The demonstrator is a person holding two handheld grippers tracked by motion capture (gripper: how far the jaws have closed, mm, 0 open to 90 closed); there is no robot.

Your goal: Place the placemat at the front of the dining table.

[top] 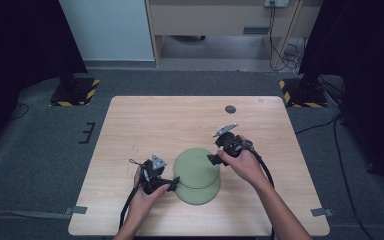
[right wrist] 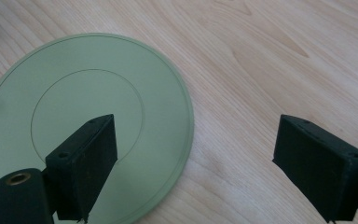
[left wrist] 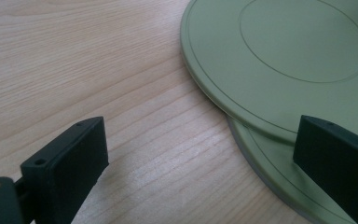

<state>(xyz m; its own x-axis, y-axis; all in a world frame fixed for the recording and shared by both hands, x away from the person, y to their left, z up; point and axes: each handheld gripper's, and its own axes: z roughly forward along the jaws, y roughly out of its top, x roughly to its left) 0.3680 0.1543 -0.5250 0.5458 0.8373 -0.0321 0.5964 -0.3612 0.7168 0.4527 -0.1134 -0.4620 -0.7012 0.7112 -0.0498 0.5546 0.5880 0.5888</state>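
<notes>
Two green plates (top: 197, 170) lie overlapped, the upper offset, on the wooden counter (top: 145, 125). Left claw (top: 176, 181), jaws apart, sits at the plates' left edge. Right claw (top: 213, 159), jaws apart, straddles the upper plate's right rim.

We see a small dark round disc (top: 230, 109) lying near the wooden table's (top: 145, 120) far edge, and yellow-black striped stand bases (top: 75, 91) on the floor behind.
</notes>
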